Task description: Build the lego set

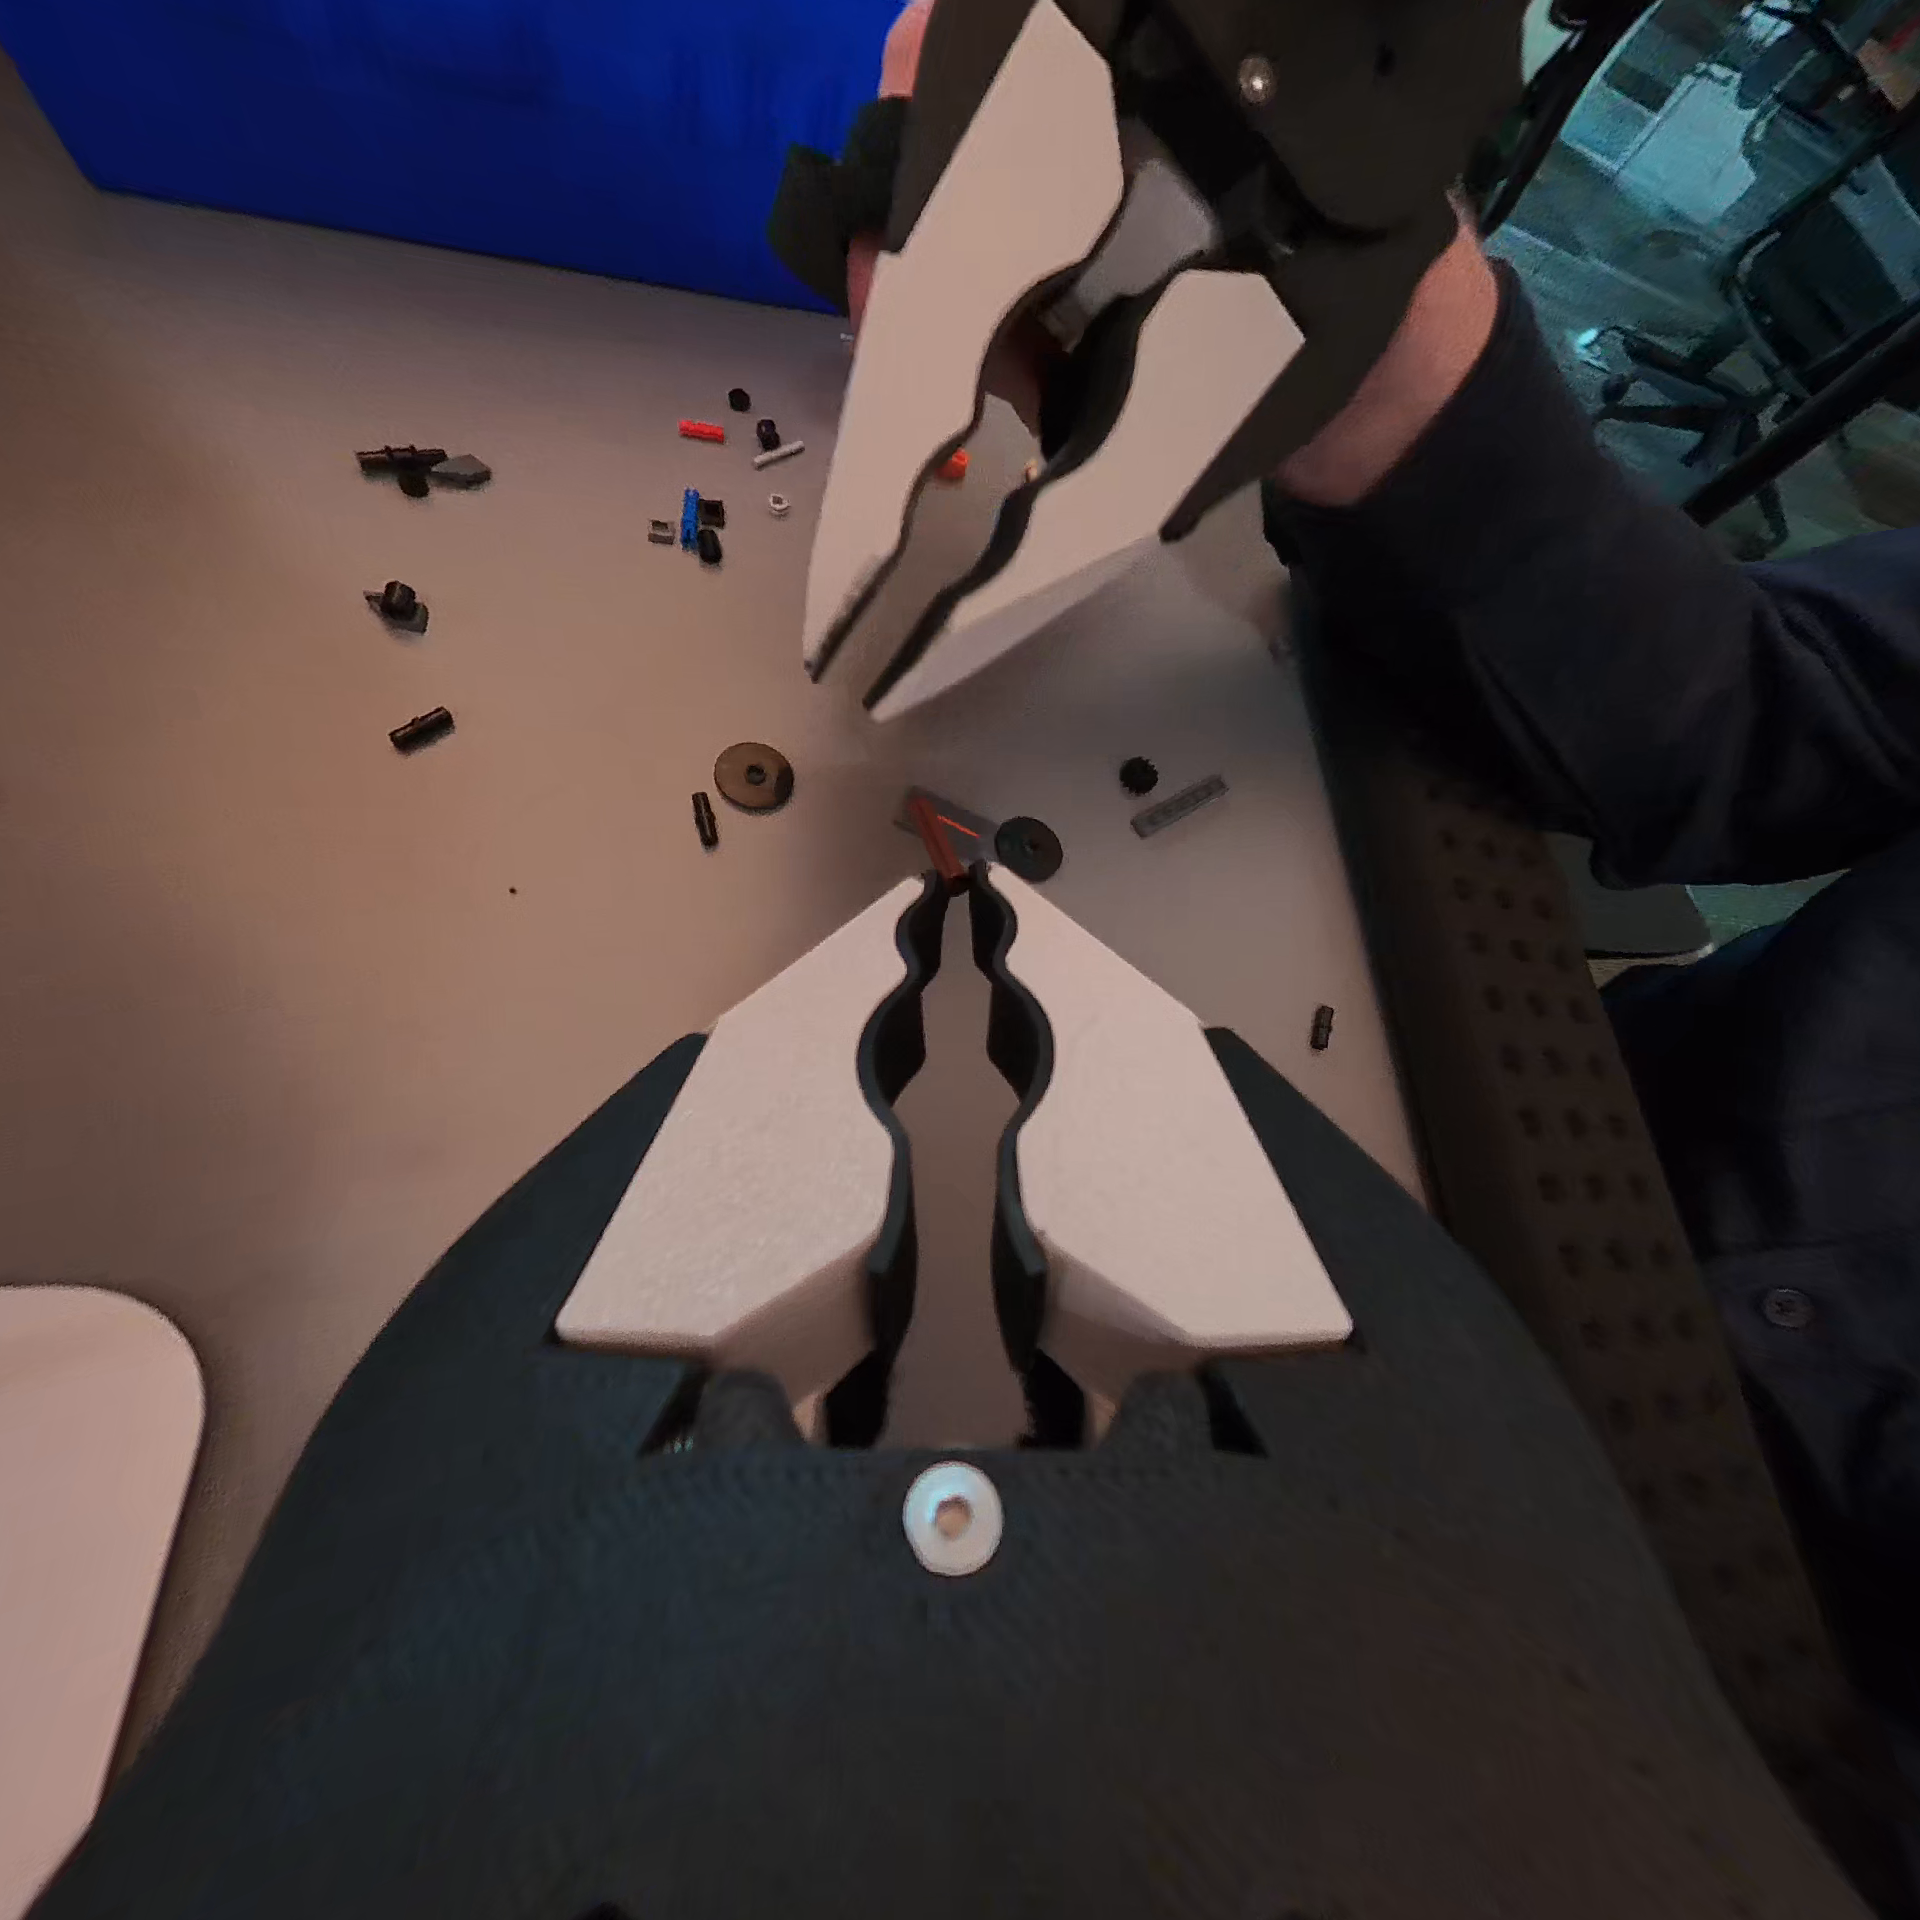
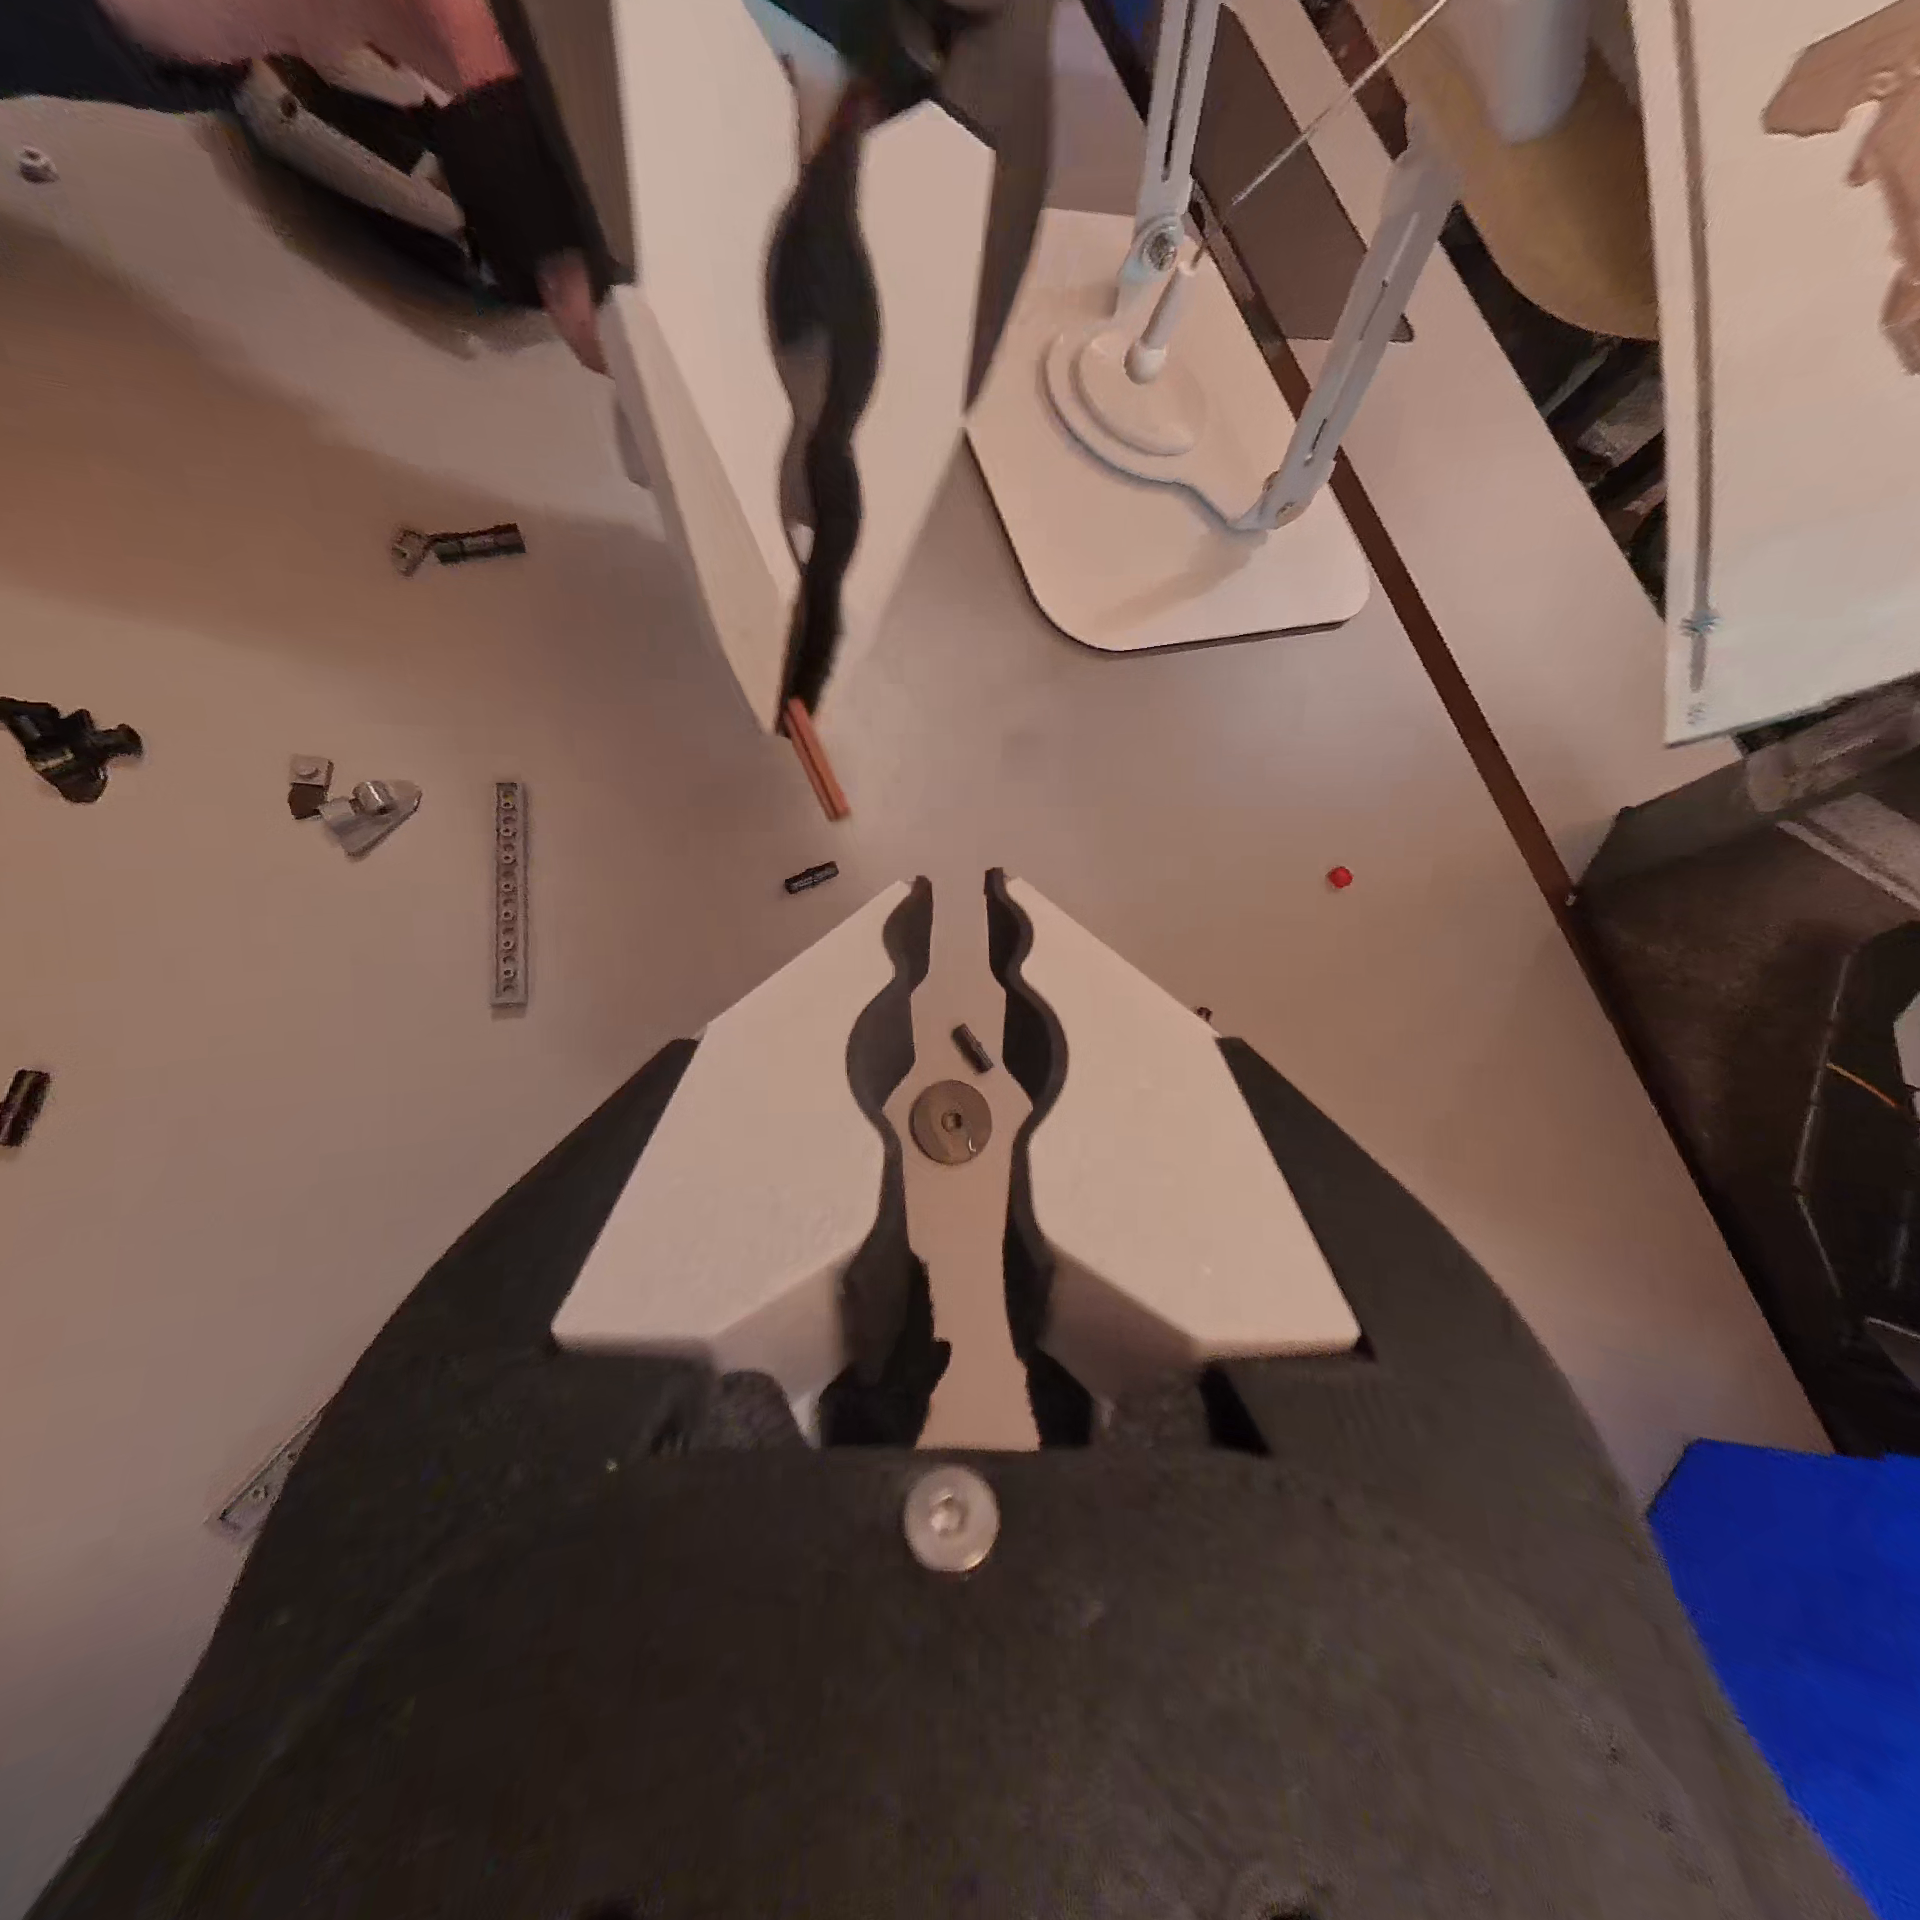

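The build looks barely begun: loose lego pieces (image 1: 691, 516) lie scattered over the smooth grey desk (image 1: 260, 935). The left claw (image 1: 953, 883) is clenched on a slim red axle (image 2: 816, 764); the right claw (image 2: 956, 883) hangs released above a flat dark disc (image 2: 951, 1122).

A smooth beige bench (image 1: 260, 935) carries scattered small black pins (image 1: 421, 727), dark round discs (image 1: 753, 775), a long grey studded strip (image 2: 509, 894) and a white lamp base (image 2: 1195, 561).

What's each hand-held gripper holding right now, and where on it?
The left hand-held gripper pinches a thin red rod by one end, at its fingertips. The right hand-held gripper is open and holds nothing.
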Demonstrator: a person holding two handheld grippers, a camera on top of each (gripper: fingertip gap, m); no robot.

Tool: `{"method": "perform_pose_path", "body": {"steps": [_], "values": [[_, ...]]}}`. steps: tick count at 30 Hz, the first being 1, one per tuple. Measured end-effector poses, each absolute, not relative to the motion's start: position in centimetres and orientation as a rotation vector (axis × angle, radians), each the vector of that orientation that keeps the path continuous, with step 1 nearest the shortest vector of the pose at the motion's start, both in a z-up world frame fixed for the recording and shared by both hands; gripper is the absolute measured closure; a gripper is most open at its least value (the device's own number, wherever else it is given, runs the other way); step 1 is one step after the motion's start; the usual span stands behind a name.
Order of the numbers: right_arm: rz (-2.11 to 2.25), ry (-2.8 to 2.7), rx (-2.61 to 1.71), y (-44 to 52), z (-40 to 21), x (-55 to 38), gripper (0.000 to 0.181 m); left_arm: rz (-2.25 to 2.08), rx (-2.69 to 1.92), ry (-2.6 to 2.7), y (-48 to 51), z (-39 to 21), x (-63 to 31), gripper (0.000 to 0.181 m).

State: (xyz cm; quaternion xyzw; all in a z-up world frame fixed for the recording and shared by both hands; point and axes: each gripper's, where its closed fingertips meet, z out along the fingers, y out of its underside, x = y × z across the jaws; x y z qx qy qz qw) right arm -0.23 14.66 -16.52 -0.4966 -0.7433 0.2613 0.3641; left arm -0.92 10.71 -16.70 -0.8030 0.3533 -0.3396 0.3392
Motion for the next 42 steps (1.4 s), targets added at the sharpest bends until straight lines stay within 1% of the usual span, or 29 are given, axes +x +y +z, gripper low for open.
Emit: {"method": "perform_pose_path", "body": {"steps": [8,16,23,28,34,42], "values": [[0.637,-1.750,-1.355,17.8,-15.0,1.0,0.172,-0.782,-2.062,0.801,7.5,-17.0,-3.6,0.178],[0.531,-1.620,-1.487,21.5,-15.4,2.6,0.172,-0.728,-2.022,0.769,7.2,-16.3,-4.7,0.178],[0.500,-1.203,-1.551,26.8,-11.1,6.0,0.165,-0.663,-1.999,0.694,6.6,-15.3,-7.4,0.178],[0.571,-1.020,-1.529,28.0,-8.6,8.3,0.165,-0.628,-1.964,0.624,6.1,-14.0,-9.7,0.178],[0.560,-1.030,-1.486,27.5,-7.8,8.1,0.166,-0.578,-1.946,0.582,5.6,-13.2,-11.4,0.178],[0.518,-1.174,-1.407,25.1,-8.2,5.2,0.166,-0.488,-1.915,0.487,4.5,-11.4,-15.3,0.178]]}}
